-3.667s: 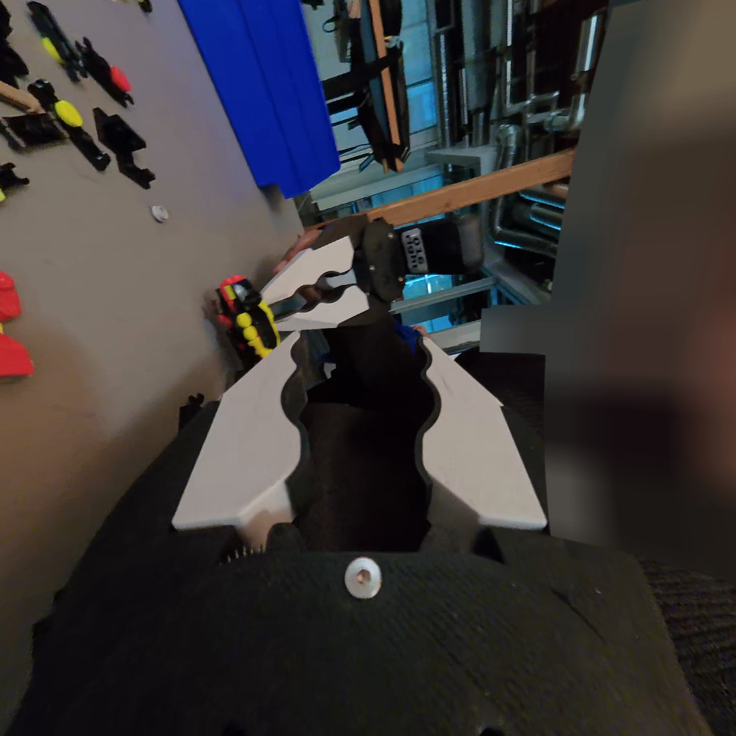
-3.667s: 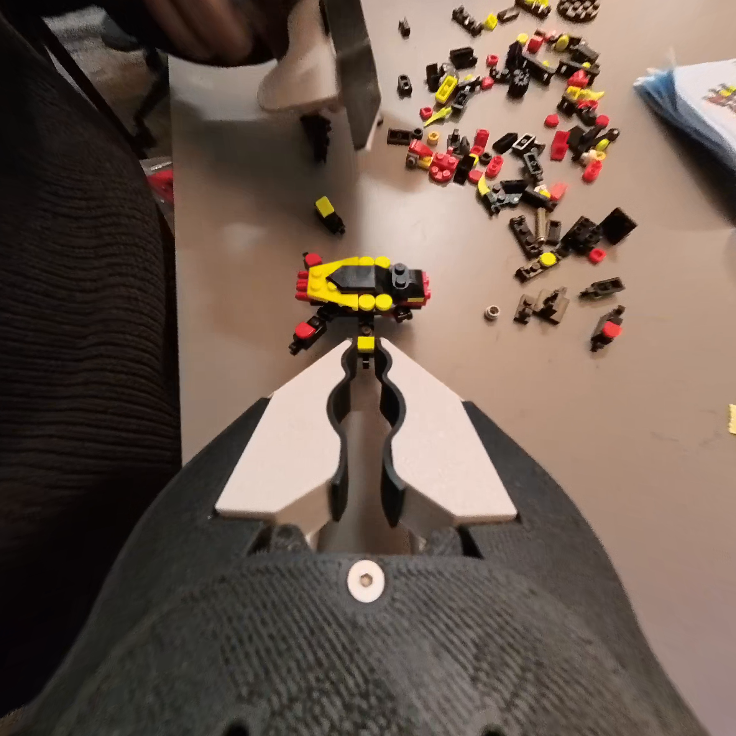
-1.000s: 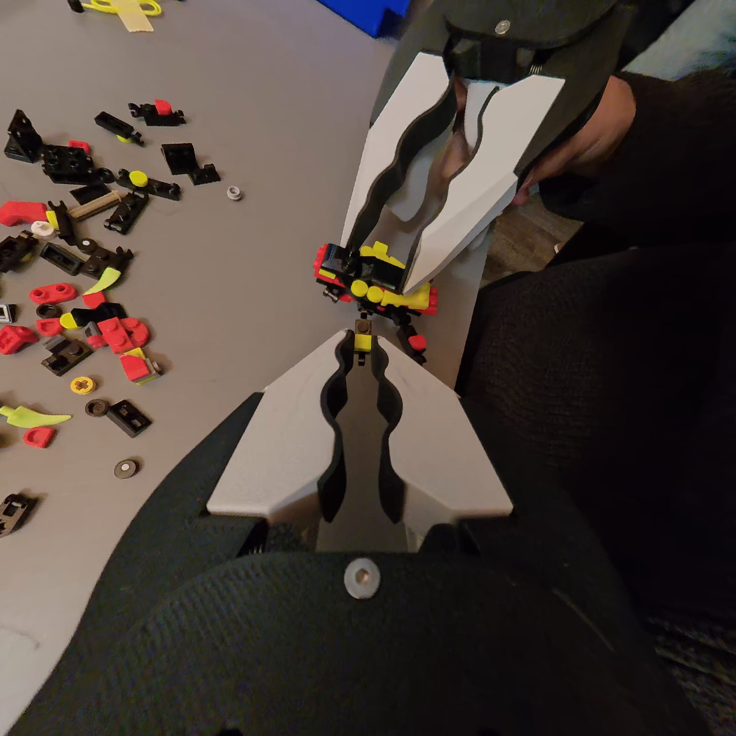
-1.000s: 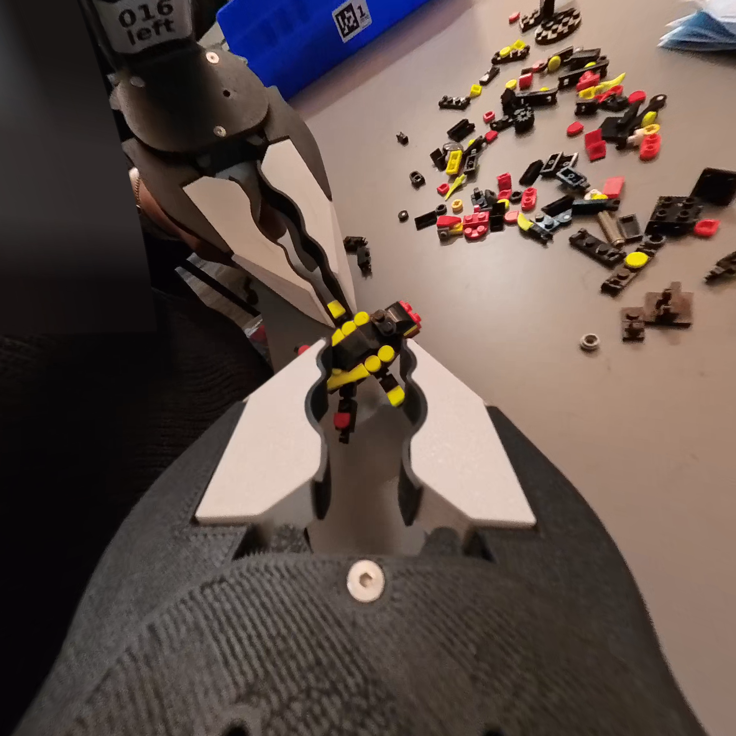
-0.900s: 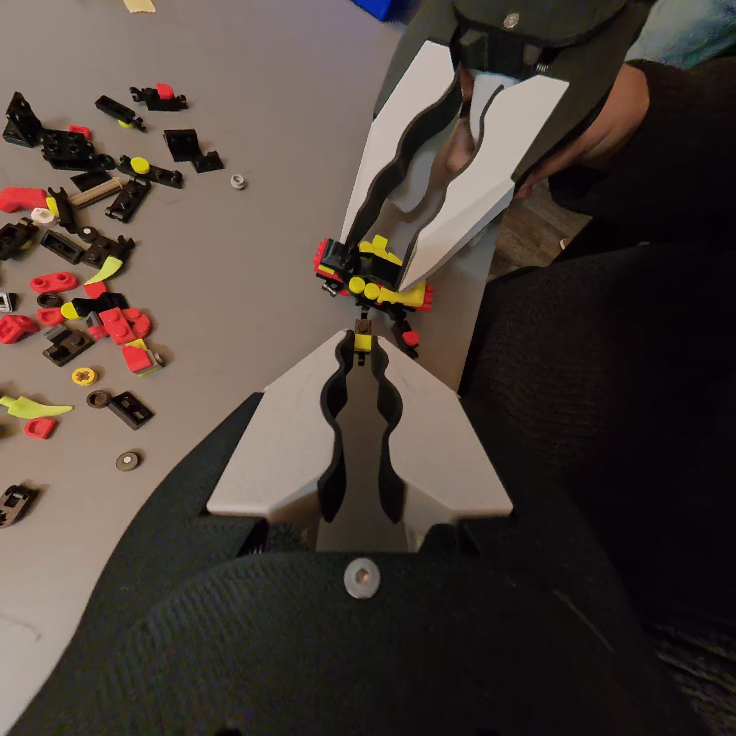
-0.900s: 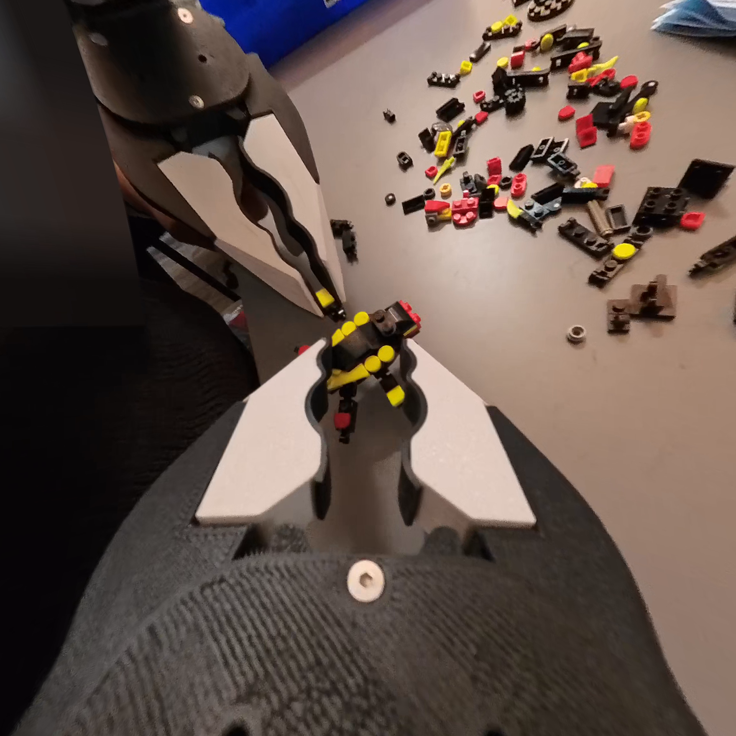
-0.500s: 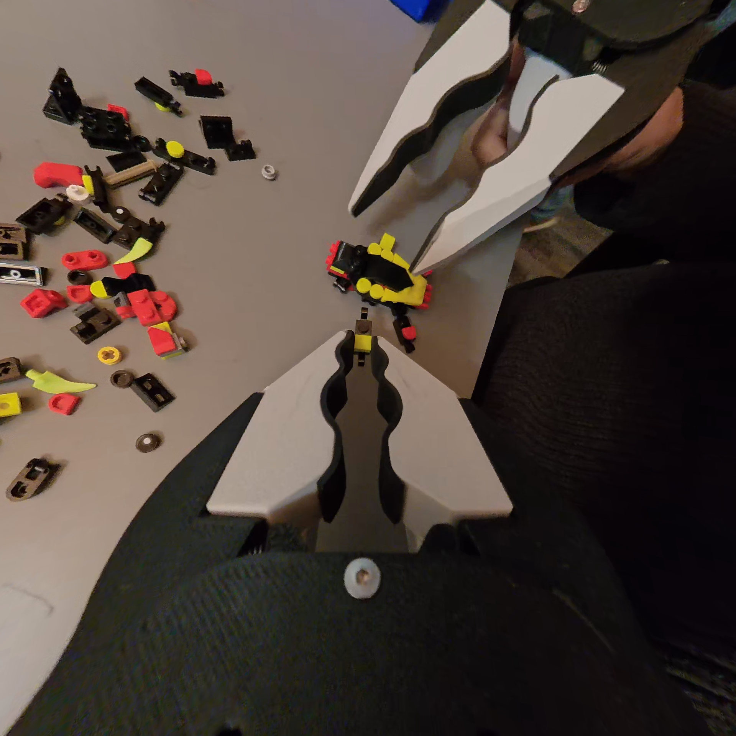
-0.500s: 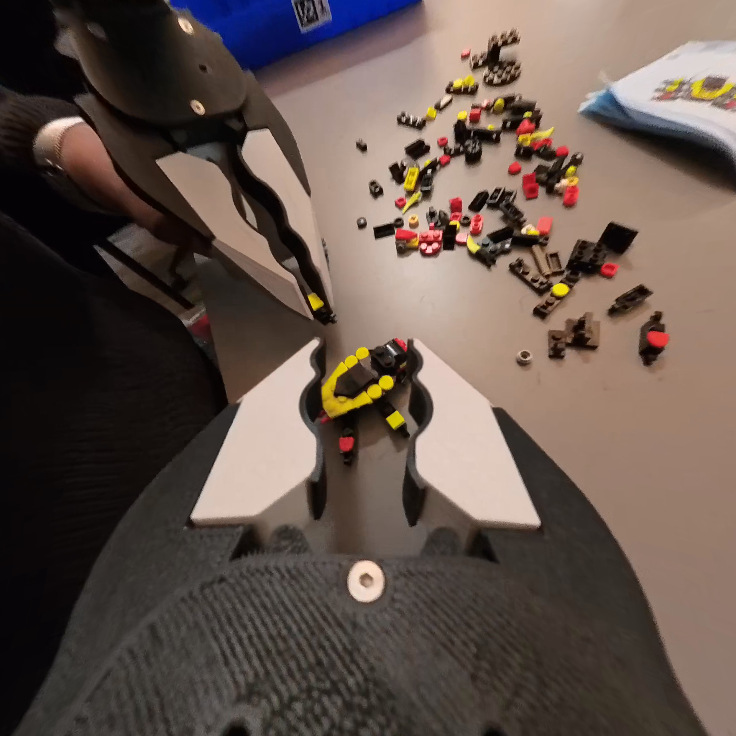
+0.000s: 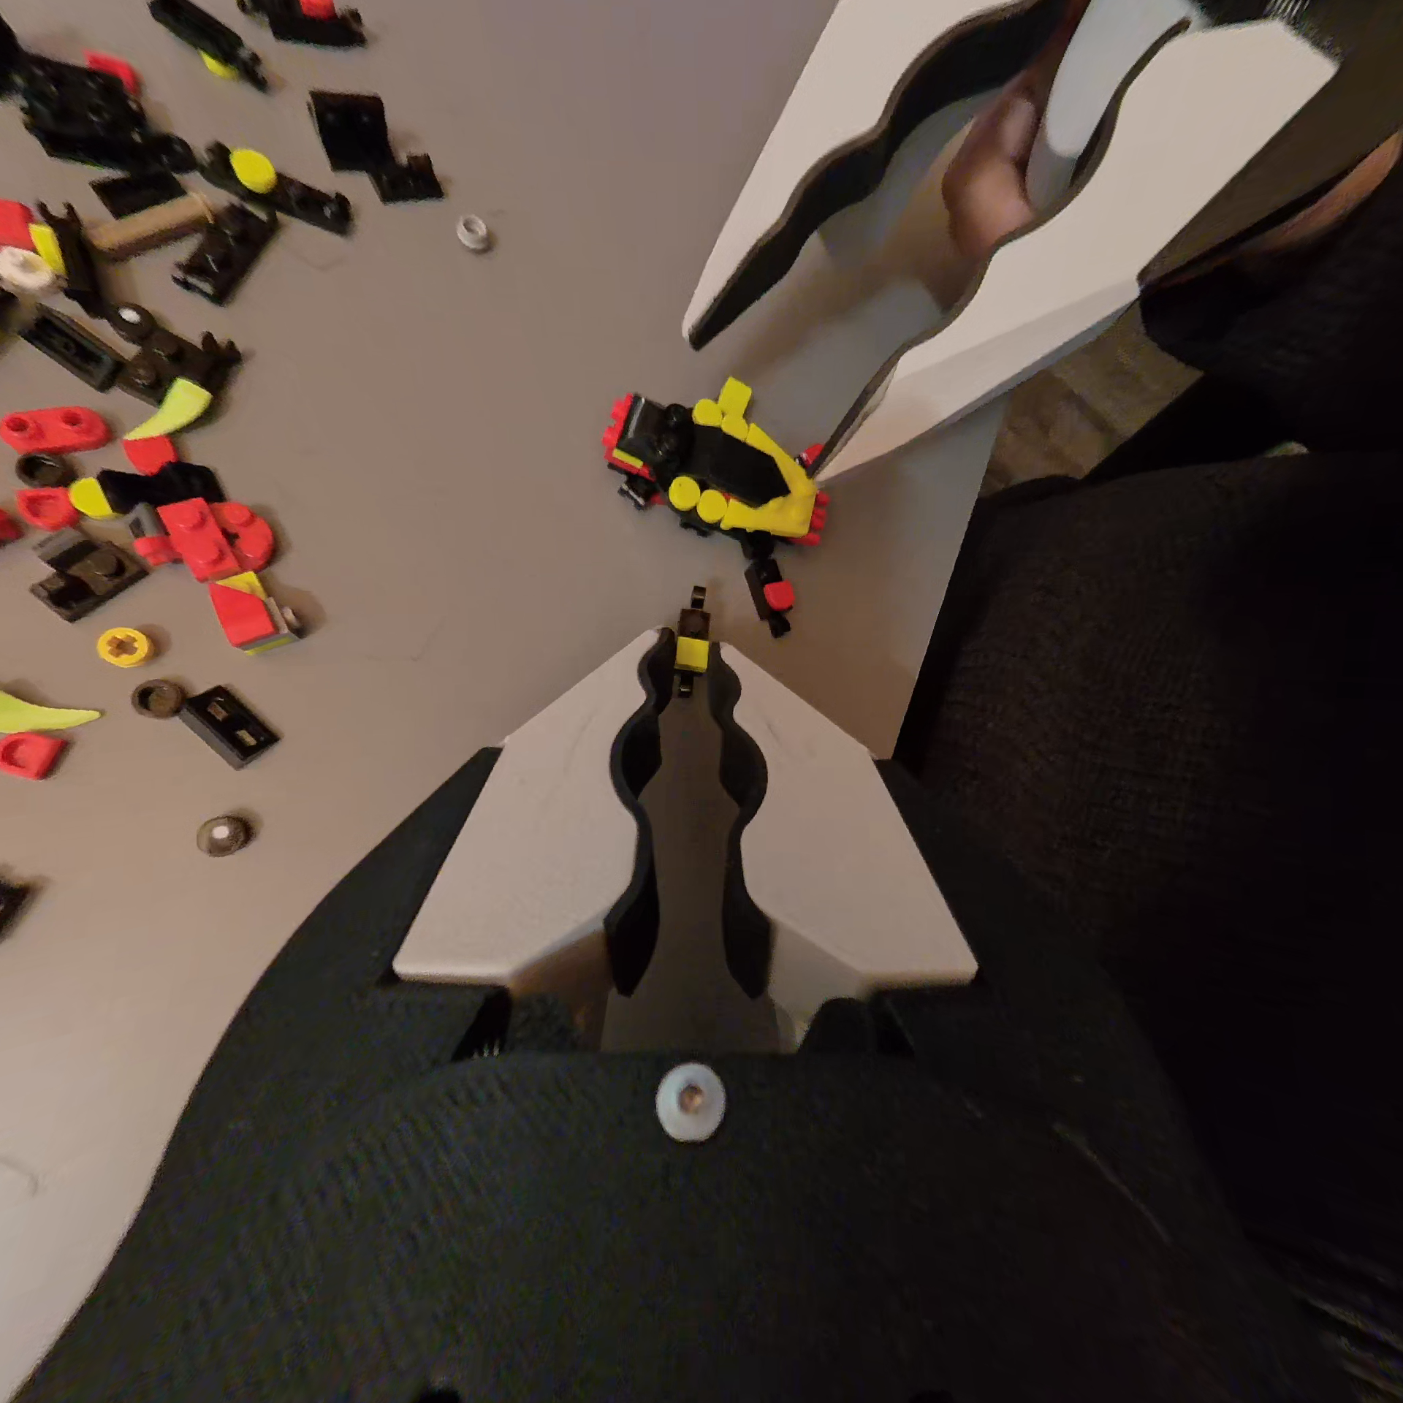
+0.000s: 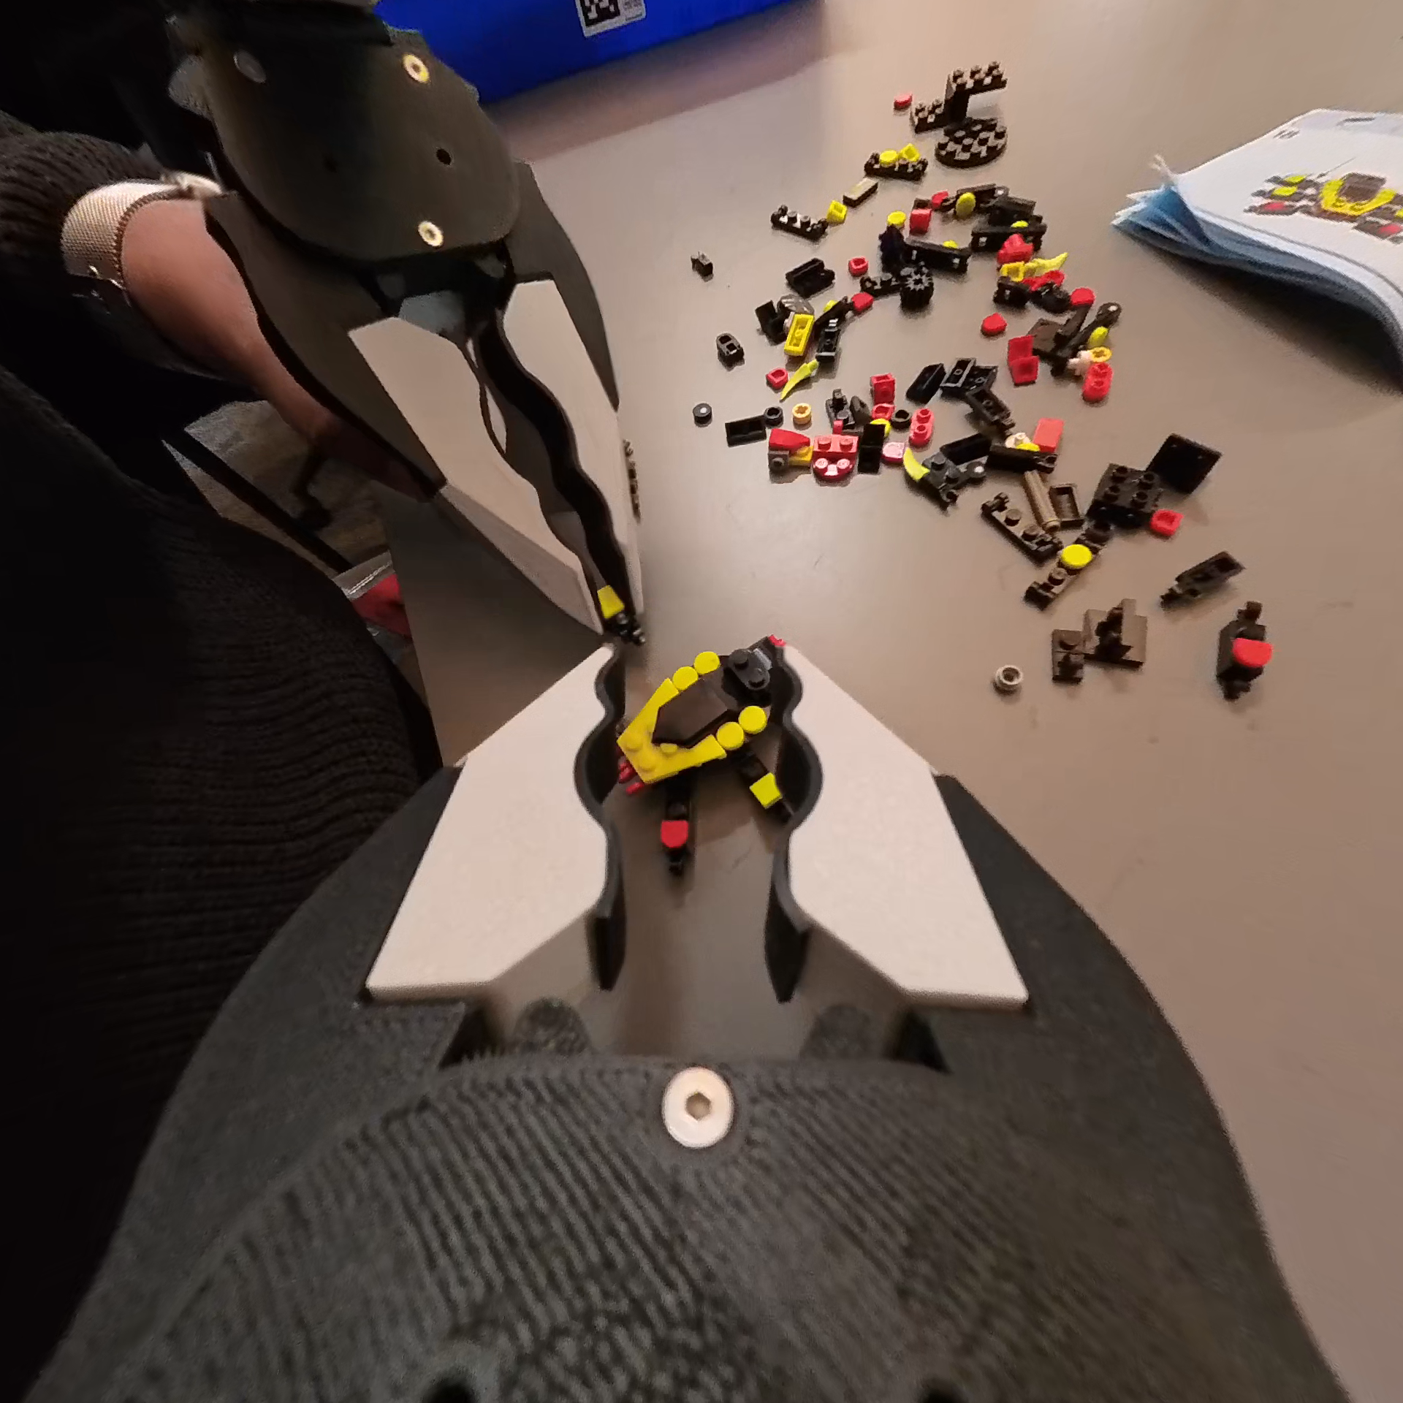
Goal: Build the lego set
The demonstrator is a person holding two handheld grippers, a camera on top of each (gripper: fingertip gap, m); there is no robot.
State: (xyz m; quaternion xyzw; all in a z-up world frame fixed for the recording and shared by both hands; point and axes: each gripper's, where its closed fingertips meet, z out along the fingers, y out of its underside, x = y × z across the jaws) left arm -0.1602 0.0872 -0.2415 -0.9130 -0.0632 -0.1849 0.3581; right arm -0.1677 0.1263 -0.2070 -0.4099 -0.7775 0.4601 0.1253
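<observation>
A small yellow, black and red lego model (image 9: 714, 471) lies on the grey table (image 9: 455, 364) near its edge. My left gripper (image 9: 691, 645) is shut on a small yellow-and-black piece (image 9: 691, 651), just short of the model's red-tipped leg. My right gripper (image 10: 698, 657) is open, its fingers on either side of the model (image 10: 706, 729) without gripping it. In the left wrist view the right gripper (image 9: 759, 402) comes in from the upper right. In the right wrist view the left gripper (image 10: 619, 619) holds the piece (image 10: 610, 603) just left of the model.
Many loose black, red and yellow pieces (image 10: 949, 379) lie scattered on the table, also in the left wrist view (image 9: 152, 471). An instruction booklet (image 10: 1291, 220) lies at the far right, a blue bin (image 10: 607, 23) at the back. The table edge (image 9: 949, 607) and a dark sleeve are close by. Left tips to right tips: about 6 centimeters.
My right gripper opened and let go of the model, which now lies on the table. My left gripper stays shut on the small piece and has drawn slightly away from the model.
</observation>
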